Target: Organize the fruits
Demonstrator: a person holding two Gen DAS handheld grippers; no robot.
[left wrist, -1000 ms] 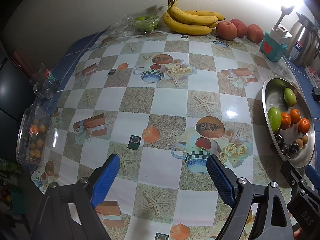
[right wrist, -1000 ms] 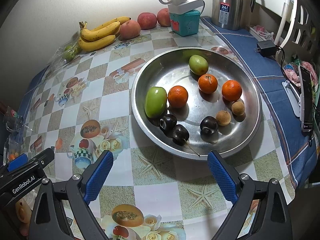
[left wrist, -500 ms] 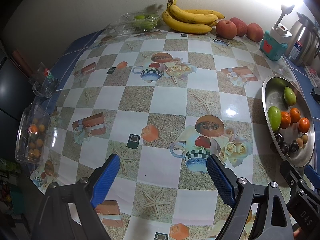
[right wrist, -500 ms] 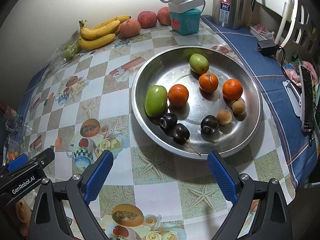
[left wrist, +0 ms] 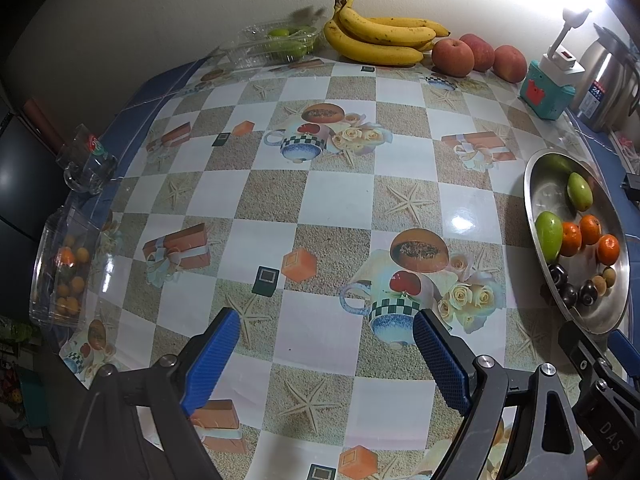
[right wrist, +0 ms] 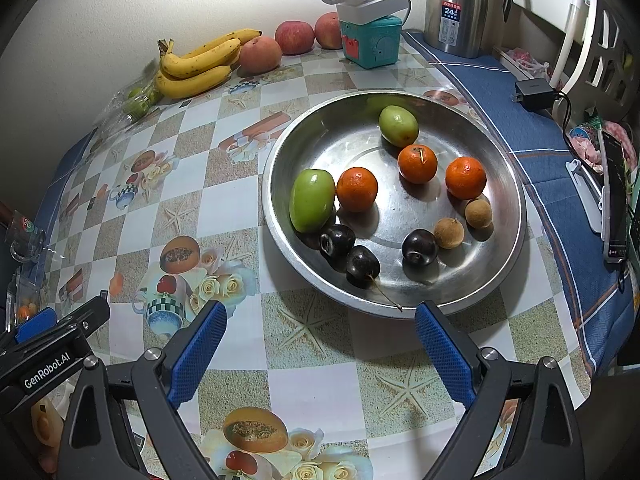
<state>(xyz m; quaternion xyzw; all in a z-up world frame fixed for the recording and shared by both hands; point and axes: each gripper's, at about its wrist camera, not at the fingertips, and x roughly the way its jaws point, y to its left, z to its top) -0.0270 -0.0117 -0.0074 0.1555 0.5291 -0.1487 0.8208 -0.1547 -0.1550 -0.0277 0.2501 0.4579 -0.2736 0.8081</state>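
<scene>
- Grippers both hang above the table [left wrist: 332, 200], tilted steeply down toward its patterned cloth, side by side; each one shows at the edge of the other's wrist view.
- Left gripper [left wrist: 326, 338]: jaws spread wide, nothing between the blue pads, only bare checkered cloth below them. It points at the middle of the table, with the steel tray [left wrist: 536, 184] off to its right.
- Right gripper [right wrist: 320, 330]: jaws equally wide apart and empty, poised just short of the near rim of the steel tray [right wrist: 276, 200]; the pads touch neither tray nor fruit.
- Inside the tray lie two green fruits [right wrist: 312, 199], three oranges [right wrist: 357, 189], three dark plums [right wrist: 337, 241] and two small brown fruits [right wrist: 449, 233]. The larger green fruit sits at the left wall beside an orange; the plums lie nearest the right gripper.
- Along the far wall rest a bunch of bananas [left wrist: 380, 38] and three apples [left wrist: 454, 57], well apart from both grippers.
- A clear box of small green fruits [left wrist: 280, 42] sits left of the bananas; another clear box with small orange fruits [left wrist: 66, 268] stands at the table's left edge, near a glass mug [left wrist: 86, 164].
- A teal box [right wrist: 370, 42] and a steel jug [right wrist: 460, 8] stand beyond the tray.
</scene>
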